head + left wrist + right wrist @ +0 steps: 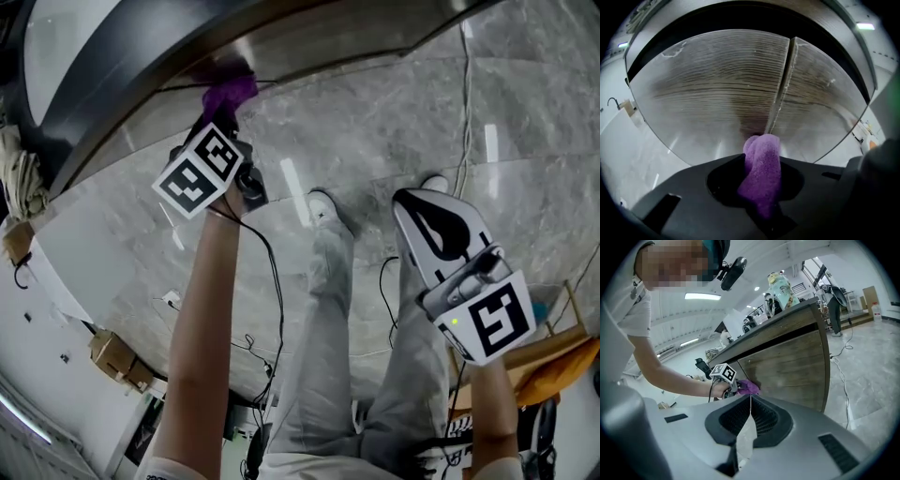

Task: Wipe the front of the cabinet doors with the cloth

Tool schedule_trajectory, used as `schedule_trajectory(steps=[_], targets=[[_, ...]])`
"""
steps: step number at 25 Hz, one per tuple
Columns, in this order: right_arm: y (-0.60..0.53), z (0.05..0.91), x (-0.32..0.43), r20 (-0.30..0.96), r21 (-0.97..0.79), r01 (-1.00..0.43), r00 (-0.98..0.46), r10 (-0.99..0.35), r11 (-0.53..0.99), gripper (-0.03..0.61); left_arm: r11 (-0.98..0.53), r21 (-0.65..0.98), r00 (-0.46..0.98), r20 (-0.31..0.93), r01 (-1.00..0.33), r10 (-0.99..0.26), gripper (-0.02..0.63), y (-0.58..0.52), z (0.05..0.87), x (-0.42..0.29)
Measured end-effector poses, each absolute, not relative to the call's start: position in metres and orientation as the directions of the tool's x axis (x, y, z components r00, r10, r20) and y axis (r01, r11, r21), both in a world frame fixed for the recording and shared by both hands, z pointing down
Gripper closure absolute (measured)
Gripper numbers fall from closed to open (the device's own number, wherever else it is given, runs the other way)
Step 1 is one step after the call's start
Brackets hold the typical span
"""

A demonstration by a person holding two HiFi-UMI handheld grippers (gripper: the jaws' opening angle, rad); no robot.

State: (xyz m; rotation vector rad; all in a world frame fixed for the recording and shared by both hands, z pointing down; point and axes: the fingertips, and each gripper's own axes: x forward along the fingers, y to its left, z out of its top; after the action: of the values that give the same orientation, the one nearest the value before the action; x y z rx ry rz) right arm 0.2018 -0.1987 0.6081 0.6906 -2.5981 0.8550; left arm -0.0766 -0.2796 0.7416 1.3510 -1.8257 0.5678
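Clamping the purple cloth (761, 164) firmly, the left tool (761, 199) presents it to the cabinet doors (717, 84) just ahead, near their seam (780, 89). Meanwhile the right tool (749, 404) is closed, empty, well clear. Recommend steady pressure and overlapping strokes across both doors.

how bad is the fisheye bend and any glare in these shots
Left gripper view: heavy fisheye bows the cabinet doors into a dome; the cloth looks soft. Head view: light streaks glare on the glossy floor. Right gripper view: bent edges, dark corners.
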Motion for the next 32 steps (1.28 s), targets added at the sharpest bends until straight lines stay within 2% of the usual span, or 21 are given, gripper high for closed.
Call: schedule_trajectory(steps=[5,13,20,23,26,32], targets=[[-0.207,0.606,0.225,0.428,-0.465,-0.545,-0.828,-0.362,0.697,0.551,0.267,0.073,-0.096,0.816,-0.961,-0.570,0.520,-0.271,0.752,-0.031],[-0.231,0.608,0.318,0.459,-0.462,-0.611,-0.785,-0.416,0.643,0.551,0.068,0.150,0.084,0.813,-0.986,-0.577,0.521,-0.318,0.771,0.146],[-0.240,0.630,0.407,0.511,-0.441,-0.673,-0.733,-0.450,0.594,0.551,-0.088,0.159,0.181,0.805,-0.983,-0.566,0.522,-0.369,0.787,0.251],[-0.241,0.640,0.428,0.523,-0.451,-0.724,-0.688,-0.502,0.522,0.551,-0.138,0.157,0.208,0.814,-0.978,-0.543,0.520,-0.384,0.798,0.270],[-0.235,0.649,0.440,0.526,-0.453,-0.748,-0.663,-0.533,0.485,0.551,-0.117,0.162,0.200,0.822,-0.980,-0.533,0.520,-0.391,0.810,0.270],[-0.233,0.658,0.417,0.525,-0.451,-0.746,-0.665,-0.530,0.489,0.551,-0.090,0.130,0.158,0.846,-0.987,-0.509,0.522,-0.394,0.824,0.217]])
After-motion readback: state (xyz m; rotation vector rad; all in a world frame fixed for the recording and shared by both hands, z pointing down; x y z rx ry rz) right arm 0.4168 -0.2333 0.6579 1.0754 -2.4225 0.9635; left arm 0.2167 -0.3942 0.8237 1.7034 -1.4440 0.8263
